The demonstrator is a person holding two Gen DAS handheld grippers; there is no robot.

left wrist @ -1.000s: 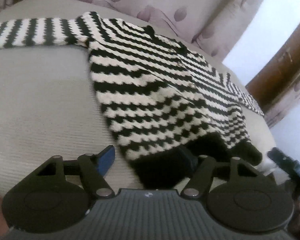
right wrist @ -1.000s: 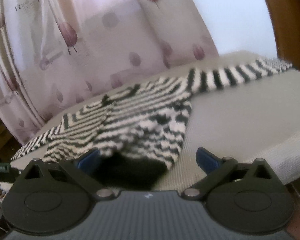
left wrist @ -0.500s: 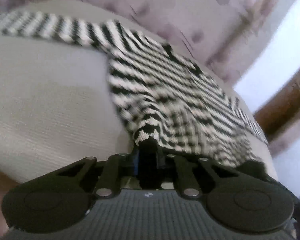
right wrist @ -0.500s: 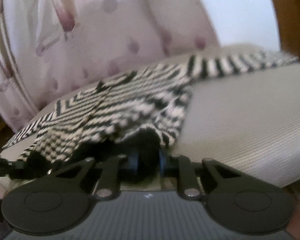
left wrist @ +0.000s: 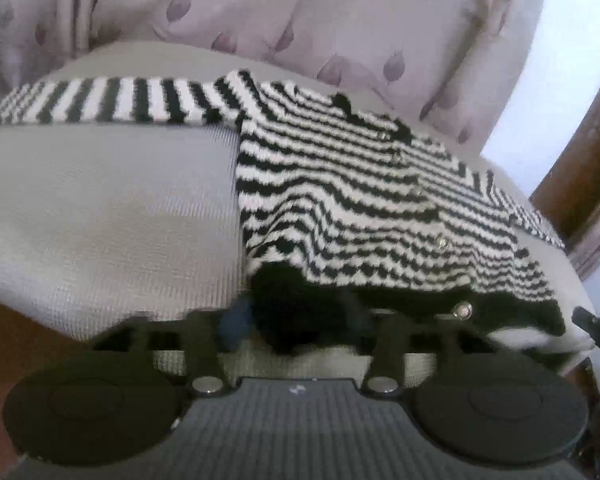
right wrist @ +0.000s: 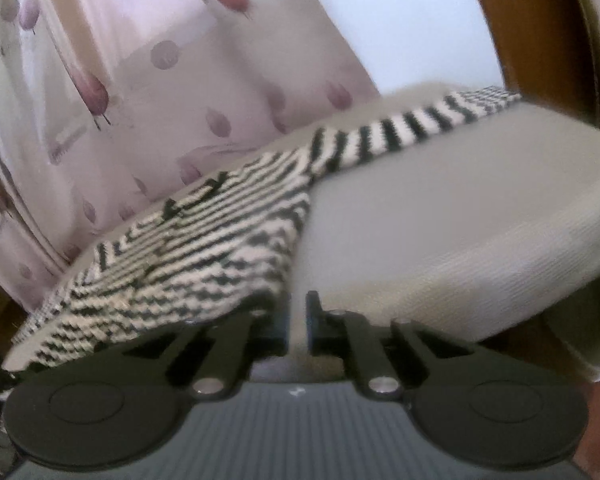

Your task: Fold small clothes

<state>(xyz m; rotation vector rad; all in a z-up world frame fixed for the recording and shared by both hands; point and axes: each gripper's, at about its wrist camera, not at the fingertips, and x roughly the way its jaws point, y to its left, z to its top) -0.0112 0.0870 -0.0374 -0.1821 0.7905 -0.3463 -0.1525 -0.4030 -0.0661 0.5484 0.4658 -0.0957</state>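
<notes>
A black-and-white striped knit cardigan (left wrist: 360,200) with small buttons lies spread on a grey cushioned surface (left wrist: 108,208), one sleeve stretched to the far left. My left gripper (left wrist: 296,320) is partly open, its fingers either side of the black hem at the near left corner. In the right wrist view the cardigan (right wrist: 188,248) lies left of centre, its other sleeve reaching far right. My right gripper (right wrist: 298,320) has its fingers nearly together with a narrow gap; the hem's right corner lies against the left finger, and I cannot tell if it is gripped.
A pale pink curtain (left wrist: 300,20) with a leaf print hangs behind the surface. A brown wooden frame (left wrist: 580,184) stands at the right. The surface's front edge (right wrist: 520,280) drops off close to both grippers.
Both grippers closed on the hem half a second ago. Now the left gripper has opened wider and the garment lies flatter. The right gripper's fingers show a narrow gap.
</notes>
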